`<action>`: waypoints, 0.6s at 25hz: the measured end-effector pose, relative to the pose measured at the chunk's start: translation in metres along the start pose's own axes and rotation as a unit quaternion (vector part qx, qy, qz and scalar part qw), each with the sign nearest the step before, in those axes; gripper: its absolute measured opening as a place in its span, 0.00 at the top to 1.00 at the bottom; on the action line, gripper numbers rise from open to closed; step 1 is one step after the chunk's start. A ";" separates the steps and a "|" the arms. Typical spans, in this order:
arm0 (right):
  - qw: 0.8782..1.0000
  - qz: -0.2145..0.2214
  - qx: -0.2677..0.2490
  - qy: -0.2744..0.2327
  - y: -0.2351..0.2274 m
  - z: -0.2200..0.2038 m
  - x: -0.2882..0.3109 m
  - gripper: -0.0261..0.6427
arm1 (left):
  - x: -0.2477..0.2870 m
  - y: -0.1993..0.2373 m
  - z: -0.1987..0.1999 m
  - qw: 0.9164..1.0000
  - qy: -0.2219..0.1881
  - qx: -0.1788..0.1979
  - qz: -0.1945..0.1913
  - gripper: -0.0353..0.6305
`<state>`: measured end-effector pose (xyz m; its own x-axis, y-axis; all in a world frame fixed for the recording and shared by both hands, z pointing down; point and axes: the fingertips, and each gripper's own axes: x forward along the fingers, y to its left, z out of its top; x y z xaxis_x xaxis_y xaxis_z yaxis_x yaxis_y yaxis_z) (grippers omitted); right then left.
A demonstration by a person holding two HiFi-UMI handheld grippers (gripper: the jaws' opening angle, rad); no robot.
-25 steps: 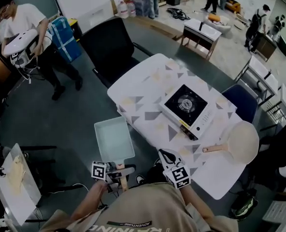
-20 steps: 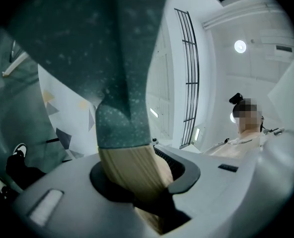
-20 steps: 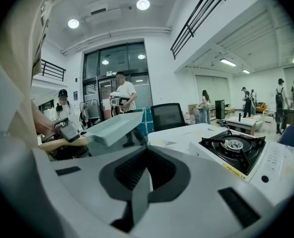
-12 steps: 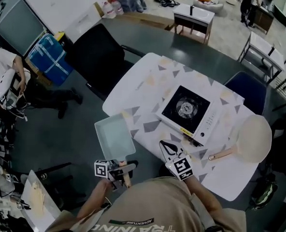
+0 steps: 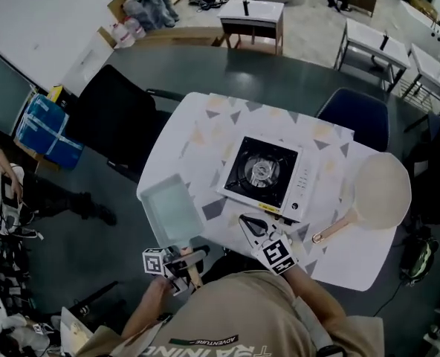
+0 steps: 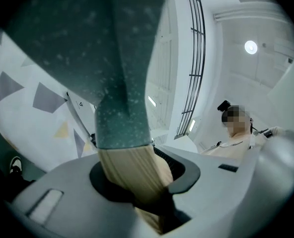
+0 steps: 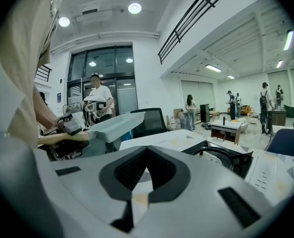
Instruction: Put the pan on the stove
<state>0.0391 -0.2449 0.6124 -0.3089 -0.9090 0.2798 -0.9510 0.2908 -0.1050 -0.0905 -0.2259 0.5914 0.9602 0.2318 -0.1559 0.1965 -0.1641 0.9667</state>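
A square grey-green pan (image 5: 169, 210) with a wooden handle (image 6: 129, 167) hangs level over the left edge of the white table (image 5: 205, 125). My left gripper (image 5: 184, 259) is shut on that handle. From the left gripper view, the pan's speckled underside (image 6: 87, 43) fills the top. The white portable stove (image 5: 263, 175) with its black burner sits mid-table, to the pan's right. My right gripper (image 5: 253, 225) hovers shut and empty by the stove's near corner. In the right gripper view, the stove (image 7: 221, 157) lies right and the pan (image 7: 112, 125) left.
A round beige pan (image 5: 380, 192) with a wooden handle lies at the table's right end. A black chair (image 5: 120, 125) stands left of the table and a blue chair (image 5: 354, 114) behind it. A person (image 7: 98, 100) stands off to the left.
The head view has swung, bringing the table nearer the middle. The held pan has come a little closer to the table's left edge, and the right gripper nearer the stove's corner.
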 end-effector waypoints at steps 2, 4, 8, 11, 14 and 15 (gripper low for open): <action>1.000 -0.024 0.004 0.003 -0.010 -0.001 -0.003 0.96 | 0.007 0.008 0.009 0.999 0.032 0.001 -0.001 0.79; 0.999 -0.050 0.009 0.008 -0.019 -0.002 -0.008 0.96 | 0.013 0.017 0.018 0.998 0.057 -0.008 -0.002 0.78; 0.993 -0.111 0.026 0.009 -0.032 0.002 -0.014 0.96 | 0.030 0.025 0.041 0.994 0.112 -0.013 -0.015 0.78; 0.987 -0.154 0.036 0.003 -0.038 0.009 -0.015 0.96 | 0.041 0.029 0.055 0.987 0.160 -0.019 -0.024 0.78; 0.981 -0.188 0.043 0.004 -0.042 0.011 -0.020 0.96 | 0.054 0.032 0.061 0.980 0.192 -0.039 -0.038 0.78; 0.979 -0.200 0.044 0.003 -0.044 0.012 -0.023 0.96 | 0.058 0.032 0.062 0.978 0.199 -0.046 -0.045 0.78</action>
<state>0.0876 -0.2406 0.5996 0.0873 -0.9432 0.3206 -0.9910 -0.1149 -0.0682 -0.0162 -0.2774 0.6001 0.7823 0.5998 -0.1682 0.2408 -0.0422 0.9697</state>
